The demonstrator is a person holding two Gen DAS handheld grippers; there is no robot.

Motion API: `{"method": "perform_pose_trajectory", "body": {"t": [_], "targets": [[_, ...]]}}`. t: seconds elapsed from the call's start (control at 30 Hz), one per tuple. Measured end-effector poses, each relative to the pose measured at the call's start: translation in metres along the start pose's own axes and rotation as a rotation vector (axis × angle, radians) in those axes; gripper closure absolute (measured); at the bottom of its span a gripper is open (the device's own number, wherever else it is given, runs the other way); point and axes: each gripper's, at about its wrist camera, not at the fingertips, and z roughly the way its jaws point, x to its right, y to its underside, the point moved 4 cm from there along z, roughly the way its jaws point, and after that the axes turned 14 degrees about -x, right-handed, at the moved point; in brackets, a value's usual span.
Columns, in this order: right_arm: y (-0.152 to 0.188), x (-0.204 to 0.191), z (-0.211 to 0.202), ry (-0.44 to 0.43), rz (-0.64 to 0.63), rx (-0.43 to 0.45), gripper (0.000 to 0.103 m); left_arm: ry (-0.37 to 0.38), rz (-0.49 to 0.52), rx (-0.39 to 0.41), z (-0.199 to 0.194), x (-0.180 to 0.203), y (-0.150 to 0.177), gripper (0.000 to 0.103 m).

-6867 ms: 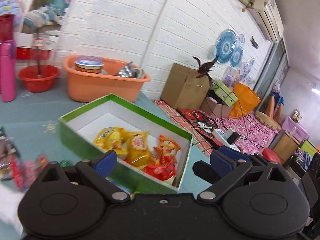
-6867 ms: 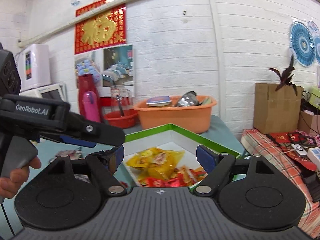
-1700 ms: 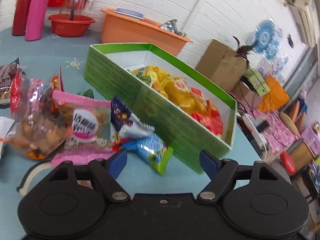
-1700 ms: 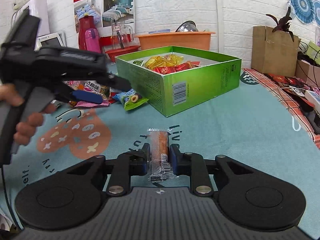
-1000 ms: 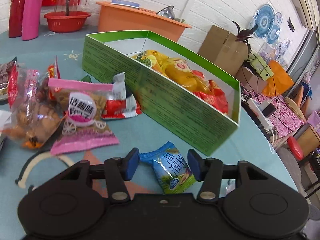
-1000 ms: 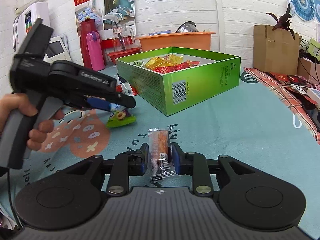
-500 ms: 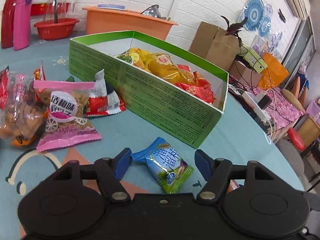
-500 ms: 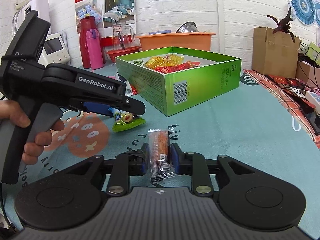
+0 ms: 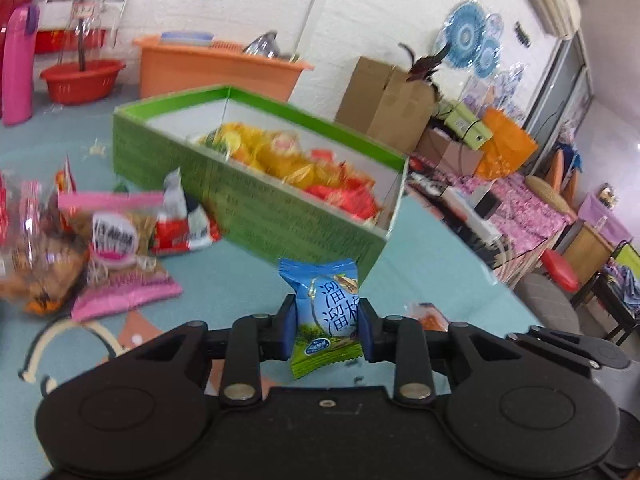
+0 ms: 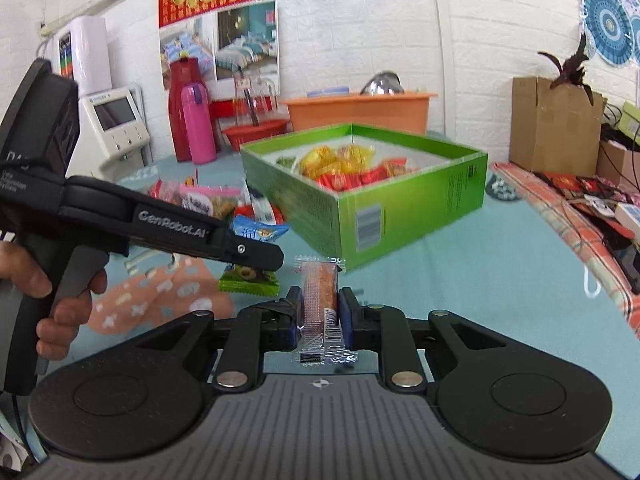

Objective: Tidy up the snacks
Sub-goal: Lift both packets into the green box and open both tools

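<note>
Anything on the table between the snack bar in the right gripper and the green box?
Nothing: the right wrist view shows only bare teal tablecloth between the snack bar and the green box.

loose snack pile (image 9: 100,240) smeared by motion blur, labels unreadable, pile cut off at the left edge, green box (image 9: 280,216) contents blurry, blue-green packet (image 10: 256,256) half hidden behind left gripper (image 10: 256,254)

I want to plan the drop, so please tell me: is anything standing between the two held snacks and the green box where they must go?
Nothing visible does. The left gripper holds the blue-green snack and the right gripper holds the orange bar; bare tablecloth lies ahead to the green box, whose top is open.
</note>
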Motion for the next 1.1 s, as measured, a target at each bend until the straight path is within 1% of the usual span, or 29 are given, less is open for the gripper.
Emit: {"method": "perform_pose_trajectory", "body": {"t": [0.13, 0.23, 0.33, 0.43, 0.57, 0.67, 0.77, 0.87, 0.93, 0.97, 1.0, 1.03, 1.1], "targets": [[-0.027, 0.004, -0.007, -0.012, -0.003, 0.072, 0.07, 0.023, 0.016, 0.057, -0.017, 0.006, -0.023, 0.029], [-0.049, 0.006, -0.01, -0.008, -0.017, 0.128, 0.07, 0.02, 0.021, 0.1, -0.024, 0.007, -0.042, 0.029], [-0.068, 0.011, -0.007, 0.021, -0.04, 0.175, 0.07, 0.015, 0.018, 0.139, -0.027, 0.005, -0.062, 0.029], [-0.086, 0.02, 0.001, 0.05, -0.034, 0.198, 0.07, 0.004, 0.011, 0.159, -0.023, 0.001, -0.081, 0.029], [-0.104, 0.033, 0.015, 0.075, -0.007, 0.224, 0.07, -0.016, 0.0, 0.163, -0.008, -0.007, -0.101, 0.029], [-0.113, 0.041, 0.028, 0.094, 0.006, 0.233, 0.07, -0.03, -0.008, 0.151, 0.006, -0.016, -0.112, 0.028], [-0.119, 0.046, 0.04, 0.099, 0.01, 0.233, 0.069, -0.04, -0.016, 0.136, 0.018, -0.024, -0.119, 0.028], [-0.122, 0.049, 0.055, 0.098, 0.013, 0.224, 0.068, -0.042, -0.025, 0.117, 0.033, -0.032, -0.122, 0.024], [-0.121, 0.049, 0.069, 0.092, 0.005, 0.209, 0.061, -0.047, -0.031, 0.097, 0.043, -0.038, -0.122, 0.0], [-0.119, 0.049, 0.076, 0.095, -0.003, 0.197, 0.044, -0.054, -0.042, 0.086, 0.047, -0.041, -0.12, 0.0], [-0.118, 0.049, 0.083, 0.105, -0.014, 0.174, 0.009, -0.06, -0.052, 0.084, 0.048, -0.044, -0.118, 0.0], [-0.114, 0.049, 0.088, 0.124, -0.023, 0.153, 0.0, -0.065, -0.06, 0.089, 0.048, -0.046, -0.114, 0.0], [-0.108, 0.048, 0.09, 0.158, -0.047, 0.145, 0.0, -0.066, -0.053, 0.098, 0.044, -0.047, -0.111, 0.0]]}}
